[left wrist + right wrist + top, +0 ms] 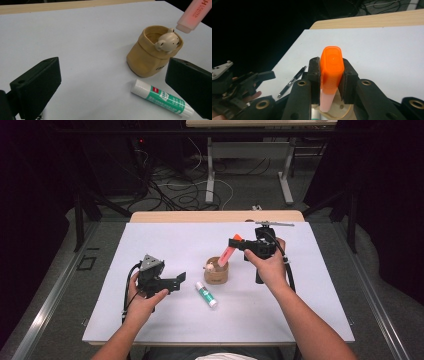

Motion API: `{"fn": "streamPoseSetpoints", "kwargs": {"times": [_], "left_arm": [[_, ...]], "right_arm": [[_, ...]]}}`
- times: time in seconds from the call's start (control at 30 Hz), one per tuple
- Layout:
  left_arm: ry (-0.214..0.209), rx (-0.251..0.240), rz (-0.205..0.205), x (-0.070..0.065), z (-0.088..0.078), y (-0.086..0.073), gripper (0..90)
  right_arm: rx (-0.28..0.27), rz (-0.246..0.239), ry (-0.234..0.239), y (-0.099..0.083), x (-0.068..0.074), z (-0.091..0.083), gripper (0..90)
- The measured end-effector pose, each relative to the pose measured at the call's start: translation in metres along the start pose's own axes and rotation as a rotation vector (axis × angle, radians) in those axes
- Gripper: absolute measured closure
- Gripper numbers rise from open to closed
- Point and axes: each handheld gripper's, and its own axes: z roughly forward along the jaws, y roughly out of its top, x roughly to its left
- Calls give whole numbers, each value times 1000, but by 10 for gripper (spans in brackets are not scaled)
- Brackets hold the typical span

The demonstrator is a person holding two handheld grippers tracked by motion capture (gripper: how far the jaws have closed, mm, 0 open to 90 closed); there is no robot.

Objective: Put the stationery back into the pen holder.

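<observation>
A white sheet covers the wooden table (150, 216) in a dark, curtained room, with cables tangled on the floor beyond its far edge. Over the middle of the sheet, the right gripper (235, 241) clamps an orange-capped highlighter (228, 253) by its cap end, jaws nearly shut on it, and holds it tilted with its pale lower end at the mouth of the tan bear-faced pen holder (216, 271), apparently so it can drop inside. The right hand (270, 265) is raised at the holder's right with the wrist cocked, jaws aimed left and down across the cup. At the near left, the left gripper (179, 279) has its jaws spread wide with nothing between them, angled toward the holder from low over the sheet. A green-and-white glue stick (206, 294) lies flat just near of the holder, probably the next item to be picked up. A black pen (292, 81) lies on the sheet in the right gripper view.
</observation>
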Motion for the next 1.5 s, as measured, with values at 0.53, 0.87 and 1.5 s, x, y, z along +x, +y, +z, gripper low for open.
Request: {"fn": "streamPoseSetpoints", "kwargs": {"times": [0.53,0.87,1.5], "left_arm": [[27,16,-34,6,4,-5,4],[27,21,-31,6,5,-6,6],[30,24,-31,5,7,-7,7]], "right_arm": [[59,-154,-89,-7,2,33,748],[97,-242,-128,-16,3,49,748],[163,-306,-154,-34,-5,67,746]]}}
